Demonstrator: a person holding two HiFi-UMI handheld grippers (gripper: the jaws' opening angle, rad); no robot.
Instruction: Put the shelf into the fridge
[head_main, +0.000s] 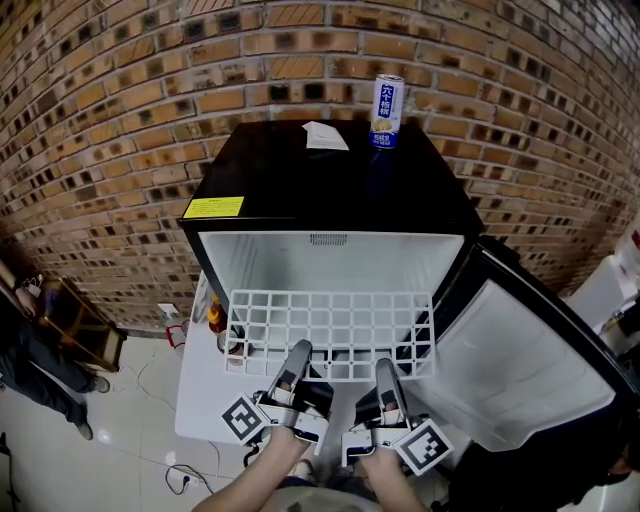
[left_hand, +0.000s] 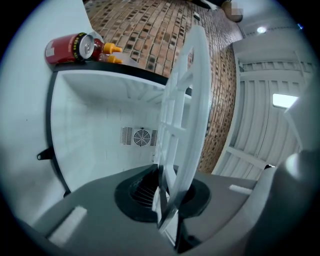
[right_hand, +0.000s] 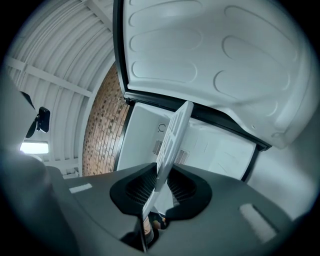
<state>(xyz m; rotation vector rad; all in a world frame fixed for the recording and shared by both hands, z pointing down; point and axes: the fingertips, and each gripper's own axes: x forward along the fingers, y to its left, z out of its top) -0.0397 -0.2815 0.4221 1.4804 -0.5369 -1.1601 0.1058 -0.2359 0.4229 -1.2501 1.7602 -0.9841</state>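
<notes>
Item: white grid shelf (head_main: 330, 330), held at the mouth of the open fridge (head_main: 270, 180), near edge at 6 o'clock. Left gripper (head_main: 299, 350) and right gripper (head_main: 384, 367) are both clamped on that edge. Likely risks: the thin-edge grip slips or tilts; side corners catch the cavity walls, or the door (head_main: 520, 360) at 4 o'clock.

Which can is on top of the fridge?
The blue-and-white can, upright on the black fridge. The red can sits beside the fridge with orange-capped bottles.
</notes>
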